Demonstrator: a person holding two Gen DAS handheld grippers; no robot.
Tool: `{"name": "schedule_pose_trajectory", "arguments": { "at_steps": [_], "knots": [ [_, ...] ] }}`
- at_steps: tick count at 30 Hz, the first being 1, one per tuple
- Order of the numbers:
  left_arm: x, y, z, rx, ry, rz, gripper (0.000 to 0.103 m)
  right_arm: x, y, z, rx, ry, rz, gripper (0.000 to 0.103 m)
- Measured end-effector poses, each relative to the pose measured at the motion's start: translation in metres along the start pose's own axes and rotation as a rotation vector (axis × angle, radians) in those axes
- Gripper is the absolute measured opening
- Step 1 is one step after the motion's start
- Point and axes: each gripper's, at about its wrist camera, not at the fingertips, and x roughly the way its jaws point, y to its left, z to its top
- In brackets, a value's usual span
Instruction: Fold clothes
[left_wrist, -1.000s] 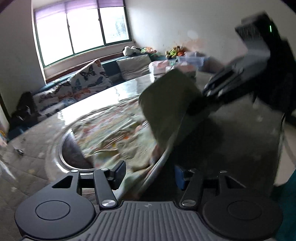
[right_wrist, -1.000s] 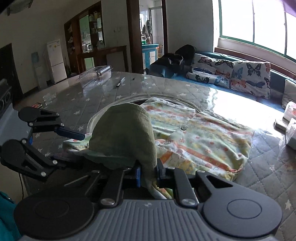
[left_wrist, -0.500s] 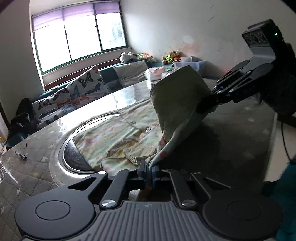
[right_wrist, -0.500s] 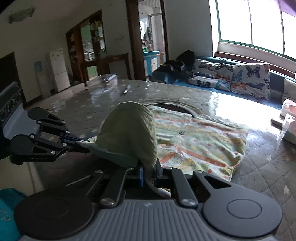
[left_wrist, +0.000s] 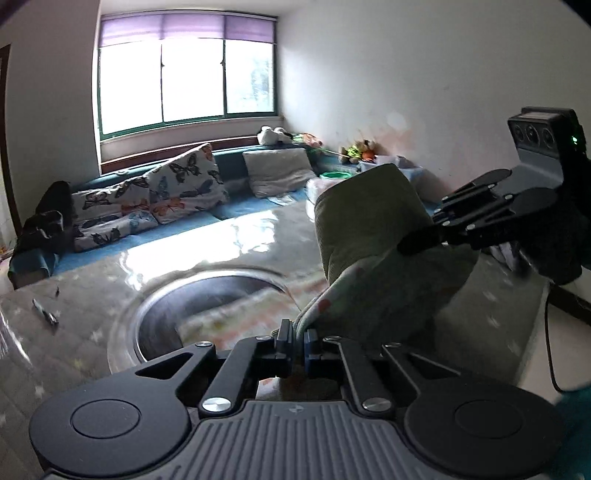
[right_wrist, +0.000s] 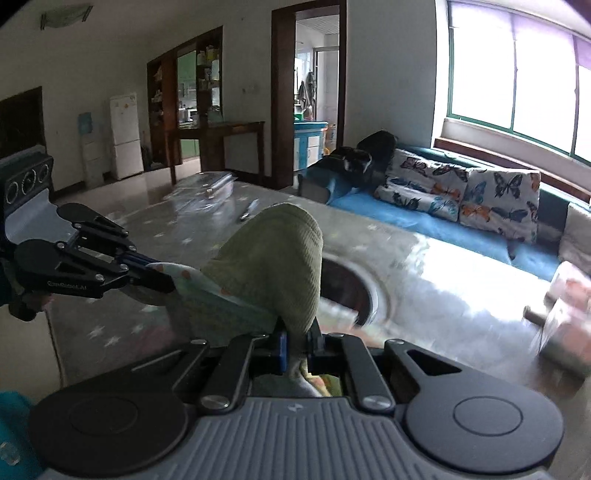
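A small patterned garment with a green corduroy collar (left_wrist: 373, 236) hangs lifted between my two grippers above the grey quilted table (left_wrist: 92, 295). My left gripper (left_wrist: 297, 341) is shut on one edge of it; it also shows in the right wrist view (right_wrist: 155, 282). My right gripper (right_wrist: 297, 345) is shut on the other edge, under the green collar (right_wrist: 273, 266); it also shows in the left wrist view (left_wrist: 413, 242). The lower part of the garment (left_wrist: 236, 317) trails, blurred, over the round metal ring (left_wrist: 147, 314) set in the table.
A pen (left_wrist: 46, 314) lies at the table's left. A clear plastic box (right_wrist: 212, 186) and a pen (right_wrist: 249, 210) lie at the far side. Bags or boxes (right_wrist: 565, 306) stand at the table's right. A blue sofa with butterfly cushions (left_wrist: 147, 199) runs under the window.
My left gripper shut on the garment's edge. Both grippers then lifted the garment off the table, so most of it left the ring area and now hangs between them.
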Motion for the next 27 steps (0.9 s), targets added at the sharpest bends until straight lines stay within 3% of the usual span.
{"name": "schedule_pose_trajectory", "arguments": {
  "at_steps": [4,8,16,18,20,21,27],
  "knots": [
    [0.039,0.029,0.022,-0.029,0.036,0.022,0.006,0.039,-0.024,0.025,-0.013,0.036,-0.031,0.008],
    [0.09,0.059,0.033,-0.091,0.125,0.031,0.007,0.085,-0.046,0.033,0.01,0.092,-0.055,0.008],
    [0.163,0.097,0.011,-0.212,0.262,0.084,0.016,0.156,-0.071,-0.002,0.155,0.164,-0.123,0.015],
    [0.168,0.099,0.007,-0.226,0.271,0.1,0.022,0.159,-0.078,-0.009,0.191,0.161,-0.14,0.022],
    [0.168,0.102,0.006,-0.233,0.275,0.135,0.036,0.155,-0.082,-0.015,0.204,0.147,-0.164,0.023],
    [0.169,0.103,0.007,-0.237,0.276,0.154,0.049,0.149,-0.083,-0.017,0.206,0.134,-0.178,0.024],
    [0.167,0.117,0.009,-0.279,0.266,0.222,0.052,0.111,-0.076,-0.035,0.234,0.078,-0.164,0.029]
  ]
}}
